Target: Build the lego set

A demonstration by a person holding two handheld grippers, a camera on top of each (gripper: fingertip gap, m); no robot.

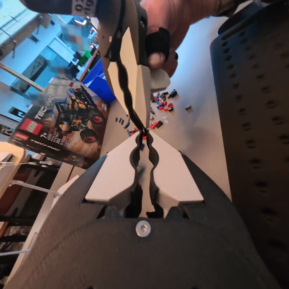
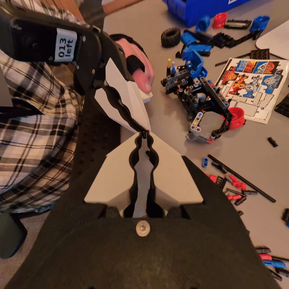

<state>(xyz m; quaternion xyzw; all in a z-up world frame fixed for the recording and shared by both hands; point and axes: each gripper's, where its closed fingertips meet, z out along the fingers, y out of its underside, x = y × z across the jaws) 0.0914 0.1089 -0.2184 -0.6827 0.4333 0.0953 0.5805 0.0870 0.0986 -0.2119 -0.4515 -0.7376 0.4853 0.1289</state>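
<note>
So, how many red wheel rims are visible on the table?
2: one red rim beside the blue box, one against the half-built frame. More may be hidden.

Printed writing: set box [image 1: 62, 123], centre left; white label on left tool [image 2: 143, 132], upper left; sticker sheet [image 2: 251, 89], right.

Pin [image 2: 144, 134]: tiny black part pinched where both claw tips meet; its shape is too small to tell.
Loose parts [image 1: 162, 103]: red, black and blue bits on the worktop, too small to sort.
Blue box [image 2: 195, 11]: cut off by the top edge.
Set box [image 1: 61, 123]: far end blurred; one corner behind the claw.
Parts, lower right [image 2: 272, 262]: blurred, cut by the edge.
</note>
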